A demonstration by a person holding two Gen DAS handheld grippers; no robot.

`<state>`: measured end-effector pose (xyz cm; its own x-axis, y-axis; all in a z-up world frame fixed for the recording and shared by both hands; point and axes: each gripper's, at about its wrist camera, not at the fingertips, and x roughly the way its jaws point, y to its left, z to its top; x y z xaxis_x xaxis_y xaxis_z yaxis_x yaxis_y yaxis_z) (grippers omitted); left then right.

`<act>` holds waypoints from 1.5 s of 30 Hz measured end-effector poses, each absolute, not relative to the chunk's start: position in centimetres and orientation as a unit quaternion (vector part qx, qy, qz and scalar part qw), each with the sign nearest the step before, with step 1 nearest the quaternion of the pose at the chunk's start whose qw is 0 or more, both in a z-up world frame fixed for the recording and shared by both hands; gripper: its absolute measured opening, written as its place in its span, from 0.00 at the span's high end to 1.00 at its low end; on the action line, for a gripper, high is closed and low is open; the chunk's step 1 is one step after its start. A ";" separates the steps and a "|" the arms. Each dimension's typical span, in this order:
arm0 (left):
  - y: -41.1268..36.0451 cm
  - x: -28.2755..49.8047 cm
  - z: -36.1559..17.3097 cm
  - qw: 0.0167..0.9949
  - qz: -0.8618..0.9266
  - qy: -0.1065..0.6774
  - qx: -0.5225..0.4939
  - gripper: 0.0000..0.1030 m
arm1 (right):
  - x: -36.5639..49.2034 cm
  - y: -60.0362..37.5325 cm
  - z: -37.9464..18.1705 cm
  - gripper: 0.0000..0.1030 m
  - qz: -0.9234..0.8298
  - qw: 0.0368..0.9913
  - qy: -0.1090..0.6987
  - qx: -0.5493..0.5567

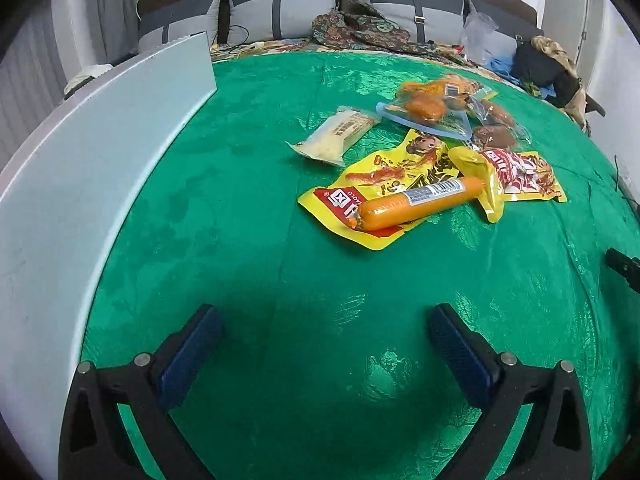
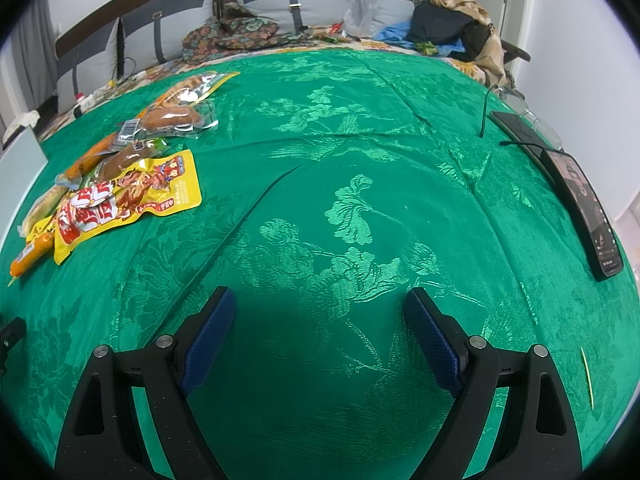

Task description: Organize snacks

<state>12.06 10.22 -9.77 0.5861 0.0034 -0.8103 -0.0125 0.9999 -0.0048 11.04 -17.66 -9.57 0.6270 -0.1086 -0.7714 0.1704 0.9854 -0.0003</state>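
Observation:
A pile of snacks lies on the green cloth (image 1: 240, 200). An orange sausage (image 1: 416, 202) rests on a yellow packet (image 1: 384, 184). A second yellow-and-red packet (image 1: 516, 172) lies to its right, a white wrapped bar (image 1: 336, 136) to the left, and clear bags of buns (image 1: 436, 102) behind. My left gripper (image 1: 324, 320) is open and empty, short of the pile. My right gripper (image 2: 320, 300) is open and empty over bare cloth; the yellow-and-red packet (image 2: 124, 200), sausage (image 2: 30, 256) and clear bags (image 2: 172, 118) lie far to its left.
A pale grey box wall (image 1: 80, 168) stands along the left side. A phone (image 2: 588, 208) and a dark flat device (image 2: 520, 130) lie at the right edge. Pillows (image 2: 288, 4), clothes (image 2: 452, 24) and a plastic bag (image 2: 362, 6) sit behind the cloth.

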 end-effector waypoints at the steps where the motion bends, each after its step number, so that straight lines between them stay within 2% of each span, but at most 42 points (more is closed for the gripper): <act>1: 10.2 12.0 -9.8 0.890 0.004 0.455 -0.006 0.00 | 11.0 -17.7 -9.6 0.13 -0.077 0.901 0.425 0.036; 45: 10.4 12.1 -9.4 0.890 0.003 0.456 -0.006 0.00 | 11.0 -17.6 -9.5 0.13 -0.078 0.901 0.425 0.037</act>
